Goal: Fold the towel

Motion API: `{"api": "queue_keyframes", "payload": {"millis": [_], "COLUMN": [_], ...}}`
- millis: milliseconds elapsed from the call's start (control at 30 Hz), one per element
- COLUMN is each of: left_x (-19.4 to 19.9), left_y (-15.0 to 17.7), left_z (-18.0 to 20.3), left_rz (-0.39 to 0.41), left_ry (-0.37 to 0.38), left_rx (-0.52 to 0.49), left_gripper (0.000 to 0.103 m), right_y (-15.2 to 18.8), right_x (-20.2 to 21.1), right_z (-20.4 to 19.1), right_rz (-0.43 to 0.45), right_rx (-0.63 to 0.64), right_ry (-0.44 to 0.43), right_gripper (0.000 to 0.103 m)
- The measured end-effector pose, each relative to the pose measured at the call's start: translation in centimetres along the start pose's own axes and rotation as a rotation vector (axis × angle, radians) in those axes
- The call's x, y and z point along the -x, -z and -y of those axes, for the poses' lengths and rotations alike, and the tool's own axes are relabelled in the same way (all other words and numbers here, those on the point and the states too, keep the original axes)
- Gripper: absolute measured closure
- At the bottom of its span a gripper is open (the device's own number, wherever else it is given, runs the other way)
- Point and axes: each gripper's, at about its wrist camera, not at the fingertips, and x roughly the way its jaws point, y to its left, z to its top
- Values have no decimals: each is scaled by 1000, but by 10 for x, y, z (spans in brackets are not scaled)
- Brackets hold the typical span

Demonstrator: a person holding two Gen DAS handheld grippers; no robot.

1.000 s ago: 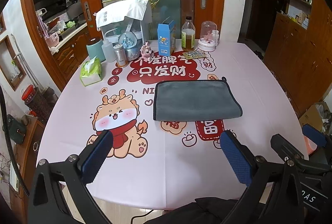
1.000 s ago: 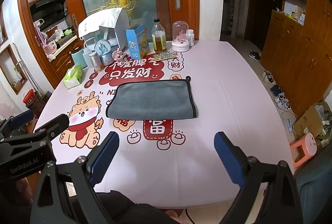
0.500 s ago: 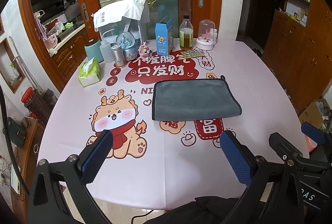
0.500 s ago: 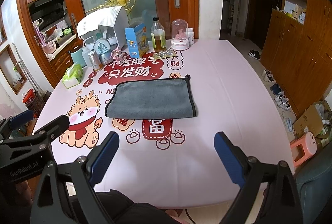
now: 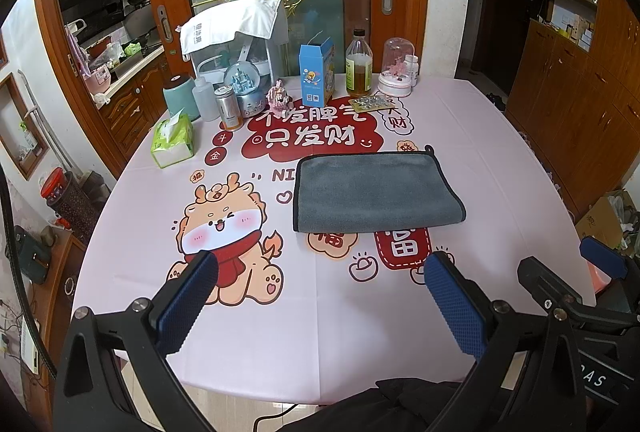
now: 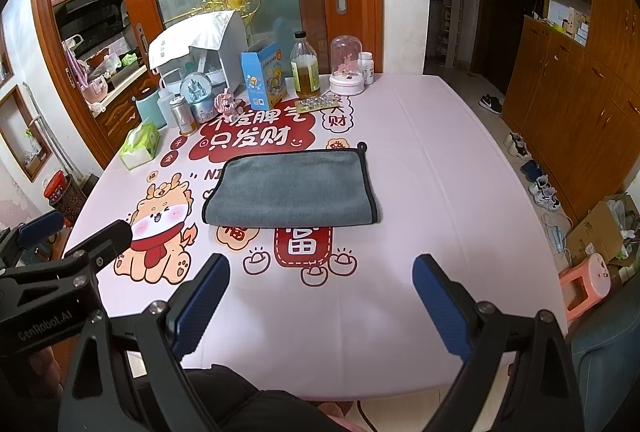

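Note:
A grey towel [image 5: 374,190] with black edging lies flat, folded in half, in the middle of the pink printed tablecloth [image 5: 320,312]; it also shows in the right wrist view [image 6: 290,190]. A small hanging loop sits at its far right corner. My left gripper [image 5: 320,264] is open and empty, held above the near table edge, well short of the towel. My right gripper [image 6: 320,264] is open and empty at the same near edge, to the right of the left one. Neither touches the towel.
Along the far edge stand a tissue pack [image 5: 173,140], a teal canister [image 5: 180,100], a snow globe [image 5: 242,88], a blue box [image 5: 317,76], an oil bottle [image 5: 359,66] and a glass dome [image 5: 395,66]. A pink stool [image 6: 586,278] and shoes sit right of the table.
Both views have shifted only slightly; the towel sits a touch lower and nearer in frame. Both grippers stay open and the towel has not moved.

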Motion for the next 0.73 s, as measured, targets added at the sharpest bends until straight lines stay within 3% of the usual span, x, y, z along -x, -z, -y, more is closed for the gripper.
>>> {"api": "queue_keyframes", "payload": {"millis": [733], "left_x": [0], "left_y": [0], "left_z": [1], "left_rz": [0], "left_ry": [0], "left_rx": [0], "left_gripper": [1], "right_y": [-2], "right_x": [0], "right_z": [1], "right_rz": [-2], "right_rx": [-2], "right_ry": [-1], "right_gripper": [10]}}
